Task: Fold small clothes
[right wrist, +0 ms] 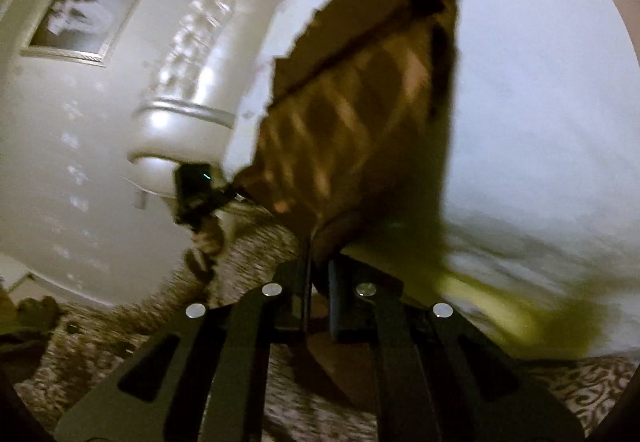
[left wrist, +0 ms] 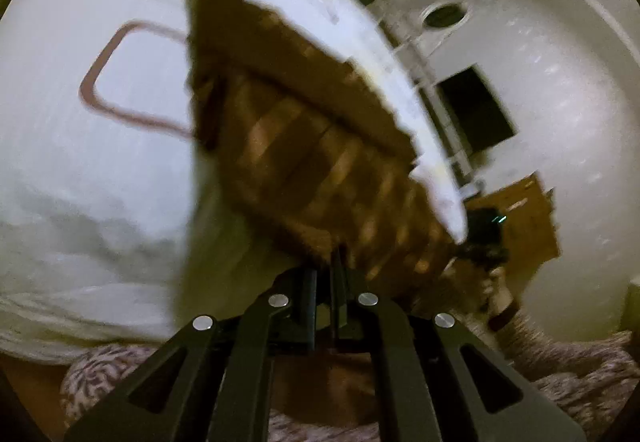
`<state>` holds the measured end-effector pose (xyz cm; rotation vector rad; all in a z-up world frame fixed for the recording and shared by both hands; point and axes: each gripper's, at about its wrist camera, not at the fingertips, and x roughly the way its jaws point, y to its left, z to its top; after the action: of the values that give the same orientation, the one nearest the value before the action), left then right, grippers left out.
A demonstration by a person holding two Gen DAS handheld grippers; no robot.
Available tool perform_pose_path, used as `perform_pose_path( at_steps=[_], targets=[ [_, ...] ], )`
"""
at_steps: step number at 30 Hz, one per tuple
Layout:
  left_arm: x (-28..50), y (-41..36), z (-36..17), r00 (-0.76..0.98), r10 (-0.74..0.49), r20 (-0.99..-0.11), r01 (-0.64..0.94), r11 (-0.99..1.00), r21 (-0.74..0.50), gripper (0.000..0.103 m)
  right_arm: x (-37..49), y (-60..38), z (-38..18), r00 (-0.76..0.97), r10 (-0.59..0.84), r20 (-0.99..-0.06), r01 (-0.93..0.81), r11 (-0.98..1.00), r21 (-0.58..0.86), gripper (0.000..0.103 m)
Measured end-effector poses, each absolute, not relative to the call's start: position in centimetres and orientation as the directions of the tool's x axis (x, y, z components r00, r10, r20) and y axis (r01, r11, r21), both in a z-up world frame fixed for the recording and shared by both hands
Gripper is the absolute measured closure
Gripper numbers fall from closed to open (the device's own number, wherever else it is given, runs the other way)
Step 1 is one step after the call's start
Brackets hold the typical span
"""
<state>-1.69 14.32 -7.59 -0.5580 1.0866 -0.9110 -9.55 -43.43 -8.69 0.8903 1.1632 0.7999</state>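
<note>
A small brown garment (left wrist: pixel 304 129) with lighter orange stripes stretches away from me over a white table (left wrist: pixel 100 161). My left gripper (left wrist: pixel 324 262) is shut on its near edge, with the cloth pinched between the dark fingers. In the right wrist view the same brown striped garment (right wrist: pixel 360 113) rises from my right gripper (right wrist: pixel 318 258), which is shut on another part of its near edge. Each view shows the other gripper off to the side: the right gripper (left wrist: pixel 486 238) and the left gripper (right wrist: pixel 196 193), both holding the cloth. Both pictures are blurred.
The white table bears a brown rounded outline (left wrist: pixel 120 81) drawn on it. A patterned carpet (right wrist: pixel 260 254) lies below. White walls, a framed picture (right wrist: pixel 88 13), a dark opening (left wrist: pixel 476 109) and a wooden piece of furniture (left wrist: pixel 528 217) stand beyond the table.
</note>
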Motion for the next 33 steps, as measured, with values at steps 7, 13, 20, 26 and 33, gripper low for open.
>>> perform_pose_path(
  at_steps=[7, 13, 20, 26, 33],
  targets=[
    [1.4, 16.6, -5.3, 0.333, -0.888, -0.317, 0.240, 0.405, -0.882, 0.098, -6.3, -44.9, -4.9, 0.358, 0.906, -0.227, -0.115, 0.285, 0.952, 0.097],
    [7.1, 17.8, -6.3, 0.444, -0.840, -0.311, 0.043, 0.366, -0.929, 0.098, -1.2, -48.2, -4.8, 0.507, 0.848, -0.156, -0.078, 0.225, 0.971, 0.097],
    [13.8, 15.9, -8.6, 0.466, -0.806, -0.364, -0.088, 0.367, -0.926, 0.099, 4.2, -49.9, -10.3, 0.606, 0.777, -0.169, 0.083, 0.150, 0.985, 0.097],
    [17.7, 14.9, -11.8, 0.411, -0.804, -0.430, -0.225, 0.368, -0.902, 0.098, 6.9, -49.8, -13.8, 0.627, 0.744, -0.229, 0.189, 0.140, 0.972, 0.093],
    [18.5, 16.0, -12.0, 0.391, -0.808, -0.441, -0.265, 0.360, -0.894, 0.093, 7.4, -50.1, -13.9, 0.623, 0.743, -0.245, 0.178, 0.170, 0.969, 0.075]
  ],
)
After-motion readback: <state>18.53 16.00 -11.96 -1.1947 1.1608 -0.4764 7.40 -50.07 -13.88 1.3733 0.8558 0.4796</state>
